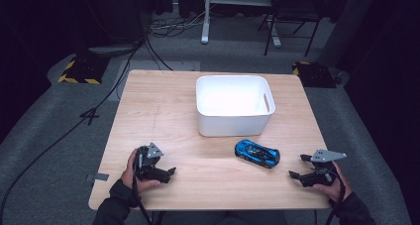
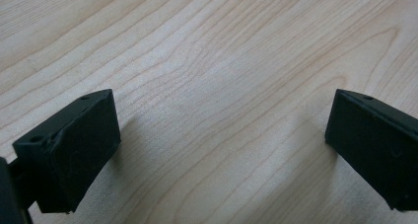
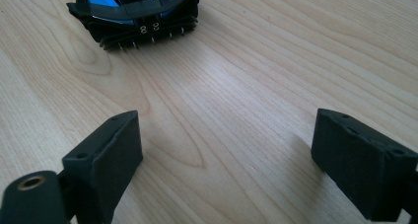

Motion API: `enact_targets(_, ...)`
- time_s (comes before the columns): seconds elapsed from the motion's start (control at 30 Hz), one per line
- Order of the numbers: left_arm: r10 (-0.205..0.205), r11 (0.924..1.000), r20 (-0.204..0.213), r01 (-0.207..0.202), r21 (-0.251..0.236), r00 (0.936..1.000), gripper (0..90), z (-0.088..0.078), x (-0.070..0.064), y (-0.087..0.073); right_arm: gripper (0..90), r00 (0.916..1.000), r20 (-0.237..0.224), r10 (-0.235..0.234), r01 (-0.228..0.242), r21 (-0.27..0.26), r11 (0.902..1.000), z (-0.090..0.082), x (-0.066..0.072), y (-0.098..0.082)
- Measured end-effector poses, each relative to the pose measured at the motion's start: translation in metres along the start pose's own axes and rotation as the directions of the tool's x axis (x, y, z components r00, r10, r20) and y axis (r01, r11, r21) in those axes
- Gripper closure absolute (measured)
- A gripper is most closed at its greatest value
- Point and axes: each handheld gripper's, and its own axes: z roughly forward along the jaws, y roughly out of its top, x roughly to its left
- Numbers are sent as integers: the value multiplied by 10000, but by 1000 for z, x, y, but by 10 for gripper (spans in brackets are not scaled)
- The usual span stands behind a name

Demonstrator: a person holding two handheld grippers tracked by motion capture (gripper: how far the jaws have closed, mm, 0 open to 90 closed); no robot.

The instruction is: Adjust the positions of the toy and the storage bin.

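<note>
Resting low at the near edge of the wooden table (image 1: pixel 148 111), the 2 grippers sit well apart, each held in 1 of the person's hands. The left gripper (image 1: pixel 171 172) is at the near left, its jaws pointing toward the table's middle; in the left gripper view its 2 black jaws stand wide apart with nothing but bare wood grain between them, their shadows falling on the tabletop just beneath. The left hand (image 1: pixel 131 173) wraps around its body from behind, and a grey three-cornered plate rides on top. The right gripper (image 1: pixel 297 168) is at the near right, also turned inward, with the right hand (image 1: pixel 337 185) behind it. Its jaws are spread wide too, empty, close over the wood.

A little farther in, between the 2 grippers but nearer the right one, lies a blue and black toy car (image 1: pixel 257 153), on its wheels and angled across the table. In the right gripper view the toy car (image 3: pixel 135 14) shows one black end, ahead of the open jaws and apart from them.

Beyond the car, just behind it and near the table's centre, stands a white plastic bin (image 1: pixel 233 123), upright, with a slot handle in its right wall. Its inside looks bright and bare.

Past the table's far edge, cables trail across the grey floor (image 1: pixel 49 126).
</note>
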Motion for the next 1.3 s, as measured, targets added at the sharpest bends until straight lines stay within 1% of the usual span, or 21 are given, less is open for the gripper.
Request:
enact_targets(0.17,-37,10000,-59,37,15,10000,6,-1,0,0,119,10000,1,-15,15,-4,10000,0,0,0)
enact_targets(0.37,-4,10000,-53,4,0,10000,6,0,0,0,119,9998,142,127,-128,53,9999,1,1,1)
enact_targets(0.43,12,10000,-51,-12,-6,10000,6,0,0,0,149,9991,320,263,-268,136,9995,2,-1,5)
enact_targets(0.47,8,10000,-58,-8,1,10000,6,0,0,0,151,9992,319,246,-258,358,9990,2,-1,7)
enact_targets(0.53,-12,10000,-55,12,18,10000,6,0,0,0,150,9994,284,171,-182,394,9991,3,-2,8)
enact_targets(0.57,-15,10000,-65,15,12,10000,6,0,0,0,147,9992,313,254,-265,365,9990,4,-1,9)
enact_targets(0.63,-8,10000,-51,8,9,10000,6,0,0,0,122,9998,156,86,-89,226,9997,9,2,12)
enact_targets(0.7,0,10000,-26,0,2,10000,6,-1,0,0,110,10000,64,25,-27,273,9996,11,3,13)
enact_targets(0.77,3,10000,-25,-3,9,10000,6,-1,0,0,83,9999,-126,-105,109,306,9995,15,6,16)
enact_targets(0.8,-7,10000,-22,7,4,10000,6,-1,0,0,60,9993,-265,-270,277,262,9993,19,8,19)
enact_targets(0.97,-1,10000,-20,1,5,10000,6,-1,0,0,6,9965,-575,-612,636,409,9971,30,16,28)
enact_targets(1.0,-5,10000,-21,5,4,10000,6,-1,0,0,4,9958,-673,-619,650,443,9969,32,17,30)
enact_targets(1.03,-5,10000,-21,5,4,10000,6,-1,0,0,4,9945,-743,-740,773,426,9961,34,18,32)
enact_targets(1.07,-3,10000,-21,3,4,10000,6,-1,0,0,5,9945,-728,-753,785,418,9960,37,20,34)
enact_targets(1.13,-4,10000,-20,4,3,10000,6,-1,0,0,4,9931,-849,-815,854,436,9954,41,23,38)
enact_targets(1.17,-4,10000,-20,4,3,10000,6,-1,0,0,4,9931,-849,-815,854,436,9954,41,23,38)
enact_targets(1.3,-7,10000,-31,7,9,10000,6,-1,0,0,4,9910,-947,-942,981,376,9945,51,26,47)
